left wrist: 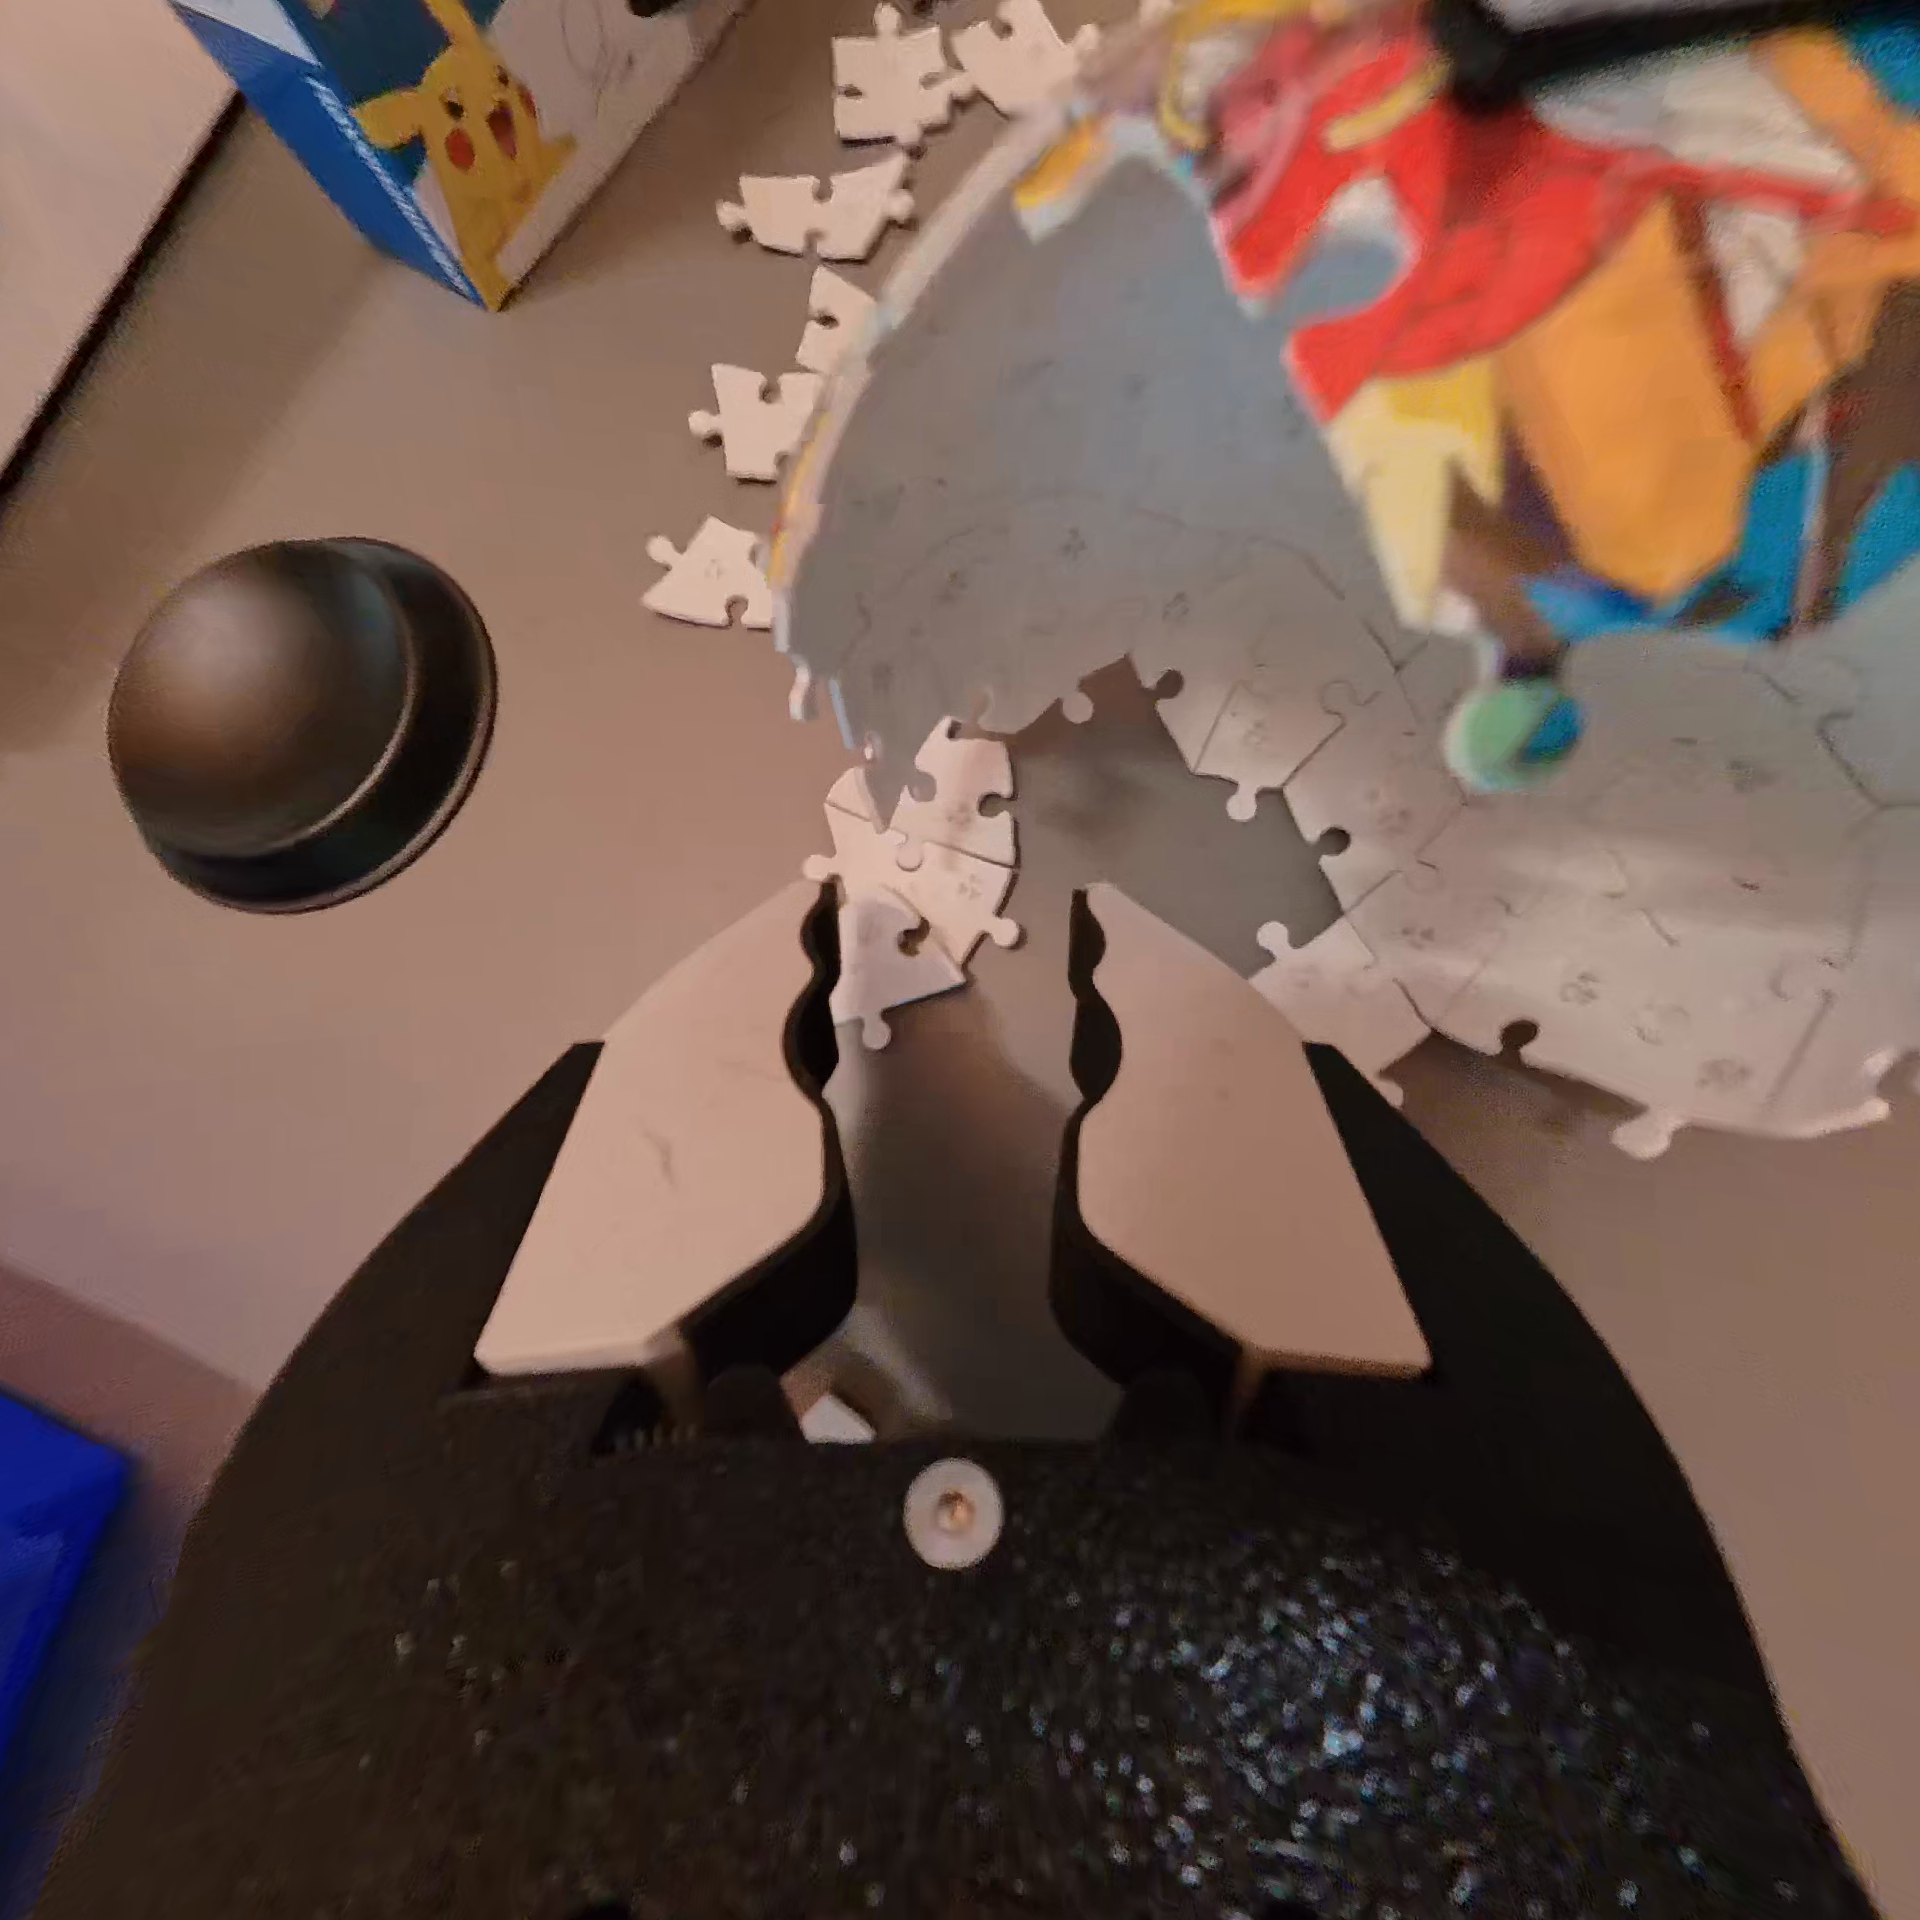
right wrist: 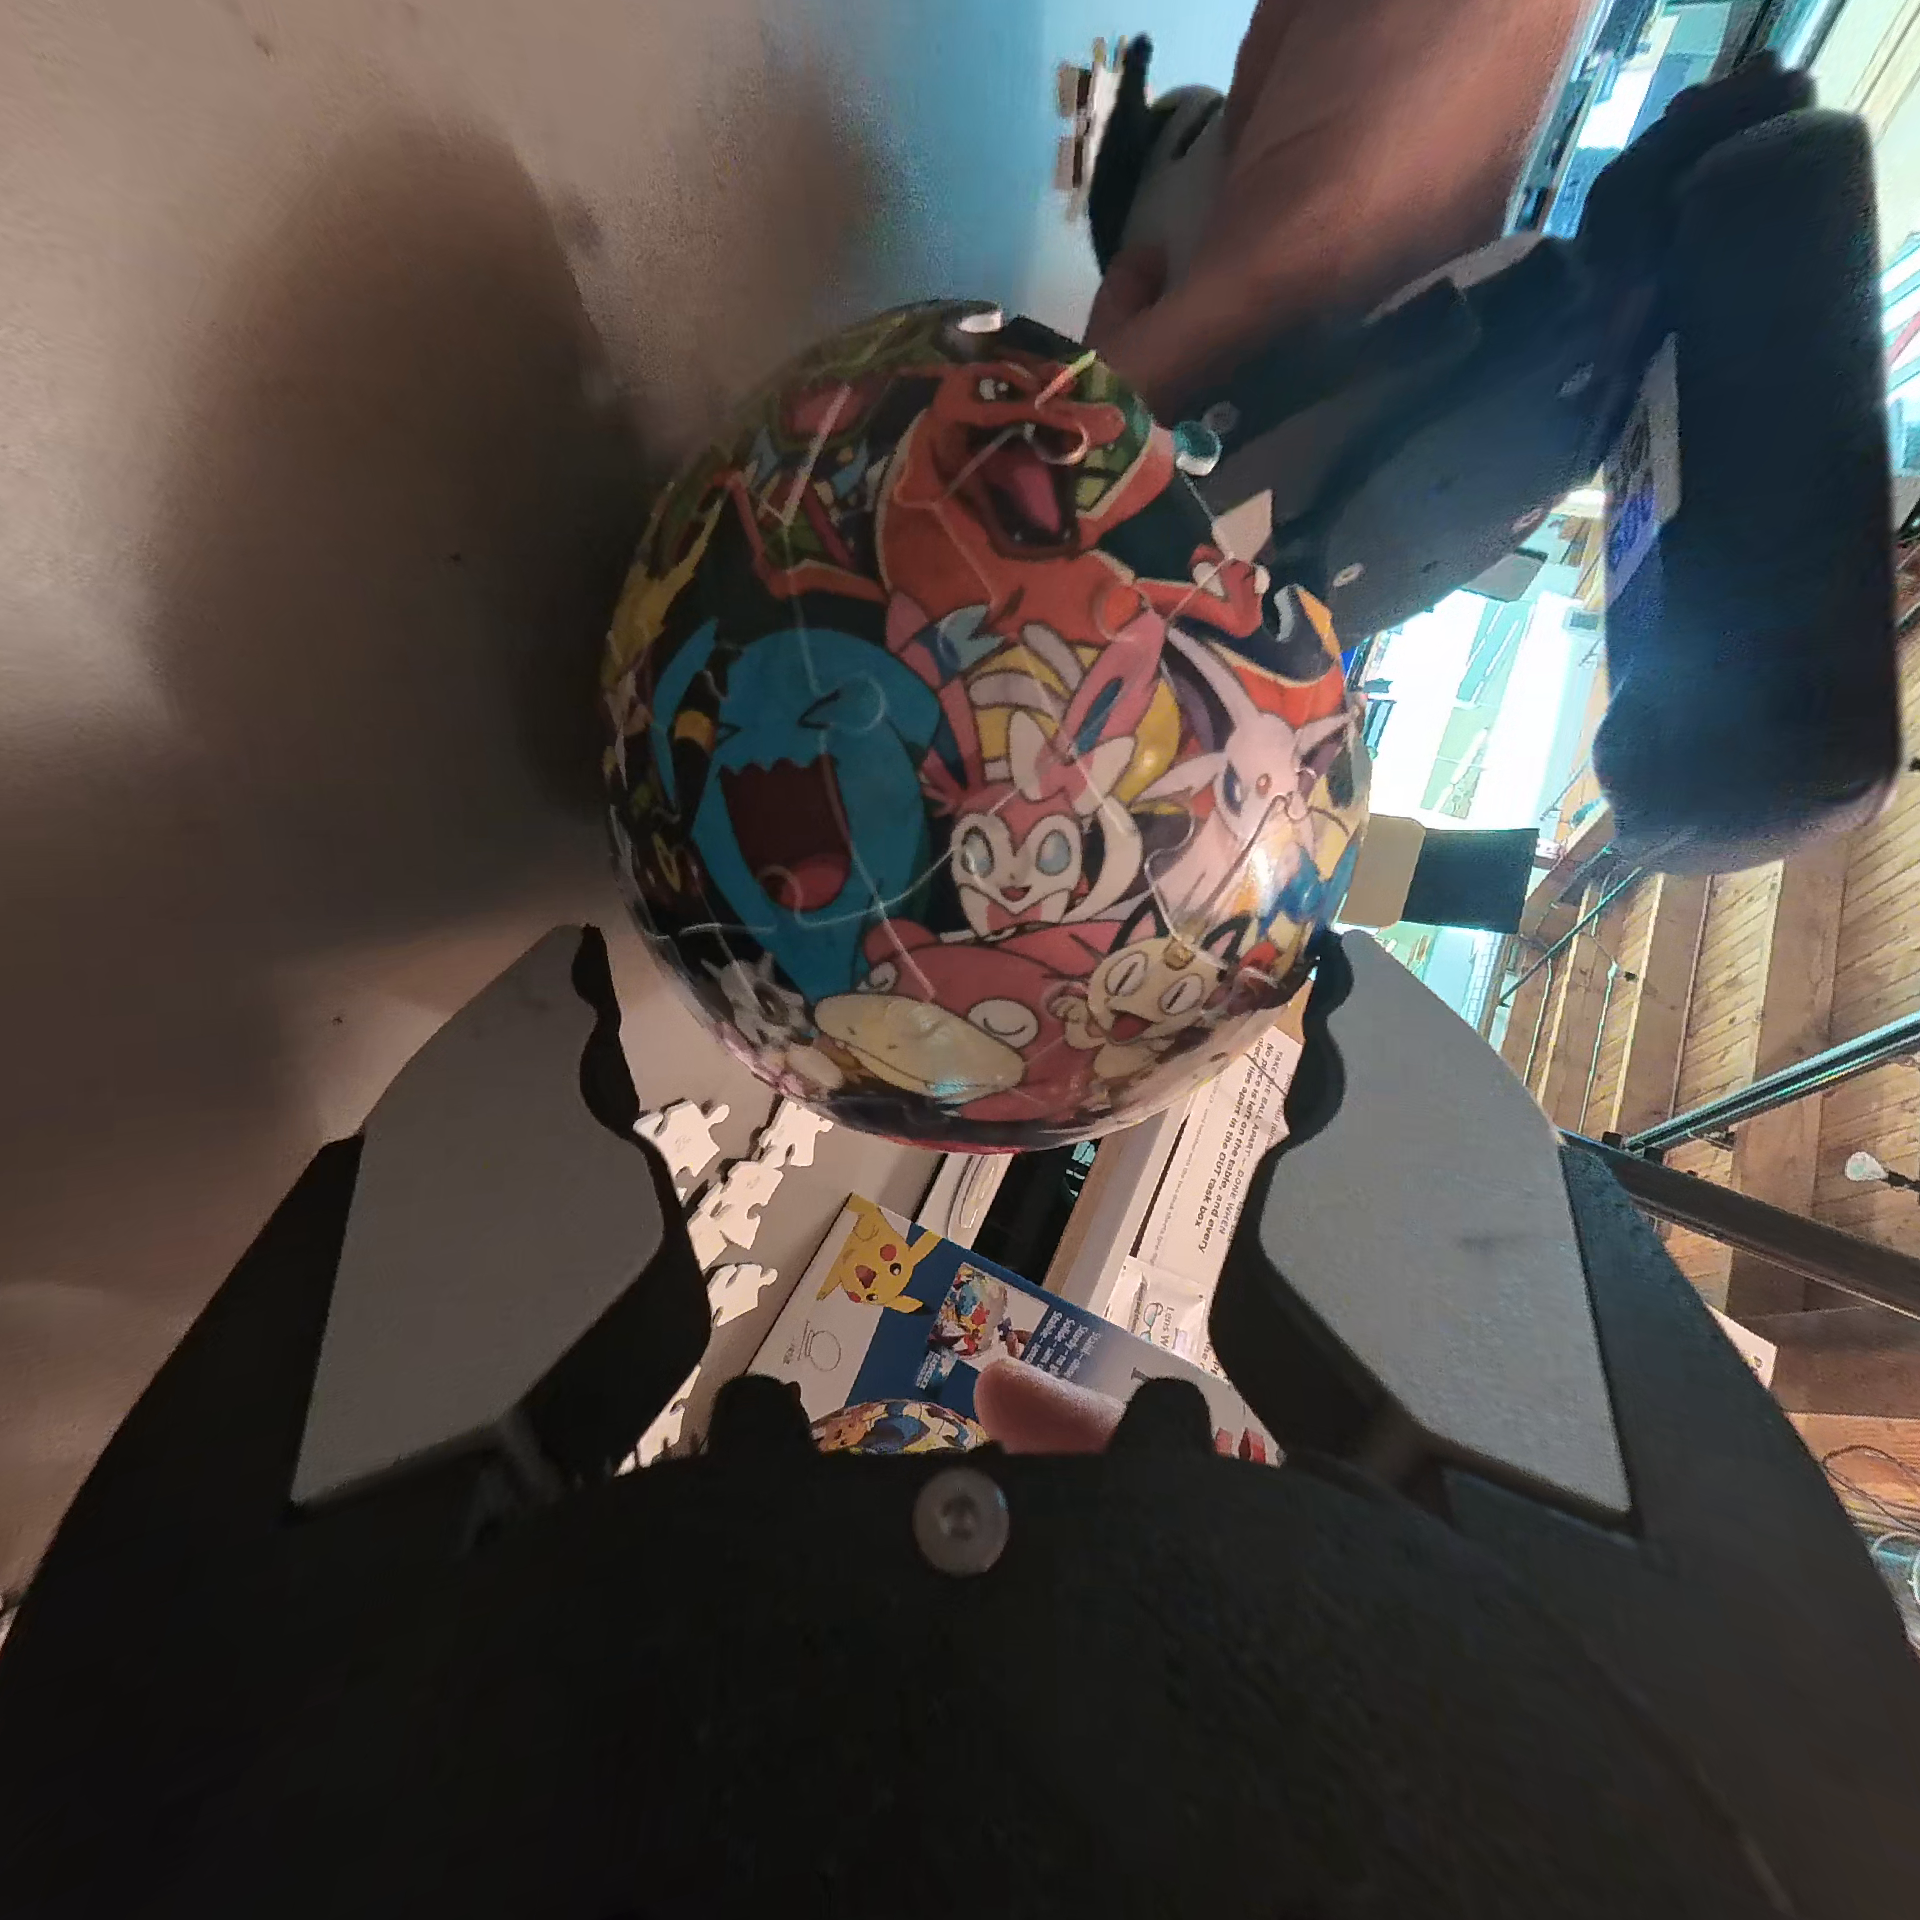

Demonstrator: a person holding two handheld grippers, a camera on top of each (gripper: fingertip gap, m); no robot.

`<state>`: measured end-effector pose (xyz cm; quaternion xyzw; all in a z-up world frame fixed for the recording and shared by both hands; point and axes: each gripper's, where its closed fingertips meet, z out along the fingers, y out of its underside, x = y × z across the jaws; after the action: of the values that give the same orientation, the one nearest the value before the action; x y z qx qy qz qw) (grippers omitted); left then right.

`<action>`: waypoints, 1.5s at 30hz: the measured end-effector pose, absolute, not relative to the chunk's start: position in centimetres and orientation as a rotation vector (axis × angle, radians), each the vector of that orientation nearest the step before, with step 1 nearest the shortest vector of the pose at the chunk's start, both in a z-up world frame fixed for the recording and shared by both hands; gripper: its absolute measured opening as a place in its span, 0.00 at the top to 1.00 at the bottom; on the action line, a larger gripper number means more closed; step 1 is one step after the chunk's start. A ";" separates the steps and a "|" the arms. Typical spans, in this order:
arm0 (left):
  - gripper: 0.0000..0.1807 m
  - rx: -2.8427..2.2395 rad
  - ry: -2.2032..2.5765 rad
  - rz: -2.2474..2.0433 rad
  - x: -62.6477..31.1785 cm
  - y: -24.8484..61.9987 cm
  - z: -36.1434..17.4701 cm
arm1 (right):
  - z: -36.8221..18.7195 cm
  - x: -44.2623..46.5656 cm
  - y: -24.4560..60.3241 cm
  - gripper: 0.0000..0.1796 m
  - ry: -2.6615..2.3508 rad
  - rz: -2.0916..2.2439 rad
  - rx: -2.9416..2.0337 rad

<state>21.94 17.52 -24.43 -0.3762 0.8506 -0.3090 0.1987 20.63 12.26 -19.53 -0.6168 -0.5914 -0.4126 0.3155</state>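
Note:
My right gripper [right wrist: 966, 943] is shut on a round puzzle ball [right wrist: 987, 727] covered in bright cartoon figures, and holds it off the table with one fingertip on each side. In the left wrist view the ball [left wrist: 1507, 935] is open on the near side, showing grey-white inner faces and a jagged rim. My left gripper [left wrist: 951, 899] is open just below that rim. A short strip of joined white pieces [left wrist: 935, 862] sits at its left fingertip and hangs from the rim. The left gripper's body [right wrist: 1507, 395] shows behind the ball in the right wrist view.
A black domed stand [left wrist: 291, 717] sits on the grey table [left wrist: 468, 987] at left. A blue-and-white box with a yellow cartoon figure [left wrist: 457, 135] [right wrist: 935, 1320] stands beyond. Loose white puzzle pieces [left wrist: 821, 208] [right wrist: 748, 1174] lie between box and ball. Printed papers [right wrist: 1226, 1164] lie by the box. One gripper's finger ends stand about 9 cm off the other's.

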 end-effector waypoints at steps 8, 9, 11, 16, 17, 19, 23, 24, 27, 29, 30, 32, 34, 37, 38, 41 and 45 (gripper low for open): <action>0.73 -1.158 2.431 -0.879 21.6 19.3 -25.9 | -19.5 20.7 12.2 0.31 -1.561 -1.088 -1.631; 0.73 -1.177 2.425 -0.882 21.6 19.6 -25.9 | -19.5 20.7 12.2 0.31 -1.561 -1.088 -1.632; 0.70 -1.216 2.408 -0.869 21.8 20.2 -25.9 | -19.5 20.6 12.1 0.31 -1.559 -1.089 -1.632; 0.70 -1.070 2.389 -0.989 22.0 18.6 -24.7 | -19.6 20.7 12.2 0.31 -1.557 -1.087 -1.633; 0.70 -1.055 2.386 -0.978 22.2 18.4 -24.7 | -19.6 20.7 12.1 0.31 -1.557 -1.087 -1.634; 0.70 -1.076 2.384 -0.947 22.6 18.2 -25.3 | -19.5 20.7 12.2 0.31 -1.557 -1.088 -1.633; 0.76 -1.201 2.364 -0.949 23.1 18.0 -26.0 | -19.5 20.7 12.3 0.30 -1.559 -1.088 -1.632; 0.80 -1.205 2.362 -0.935 23.2 18.2 -26.0 | -19.6 20.7 12.3 0.30 -1.559 -1.091 -1.632; 0.83 -1.184 2.391 -0.911 23.0 18.6 -26.0 | -19.7 20.5 12.2 0.30 -1.554 -1.087 -1.636; 0.90 -1.116 2.431 -0.912 22.4 18.5 -26.0 | -19.8 20.6 12.3 0.30 -1.557 -1.091 -1.636; 0.90 -1.083 2.459 -0.902 22.0 18.5 -26.0 | -19.8 20.5 12.2 0.30 -1.556 -1.091 -1.636; 0.90 -1.016 2.501 -0.878 21.4 18.7 -26.0 | -19.8 20.6 12.3 0.30 -1.552 -1.084 -1.638; 0.90 -0.983 2.515 -0.882 21.2 18.7 -26.0 | -19.9 20.6 12.4 0.30 -1.552 -1.086 -1.638; 0.90 -0.960 2.552 -0.882 20.6 18.7 -26.0 | -19.9 20.5 12.4 0.30 -1.550 -1.086 -1.639; 0.90 -0.917 2.576 -0.881 20.3 18.6 -26.0 | -20.0 20.5 12.4 0.30 -1.551 -1.087 -1.638; 0.90 -0.769 2.618 -0.856 19.2 18.2 -25.7 | -20.0 20.4 12.4 0.30 -1.555 -1.086 -1.637; 0.90 -0.646 2.628 -0.880 18.4 16.5 -25.1 | -20.1 20.7 12.4 0.29 -1.551 -1.087 -1.644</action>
<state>18.43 16.46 -25.15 -0.2246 0.9134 -0.3059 0.1471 20.72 12.36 -20.12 -0.6228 -0.5877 -0.4119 0.3116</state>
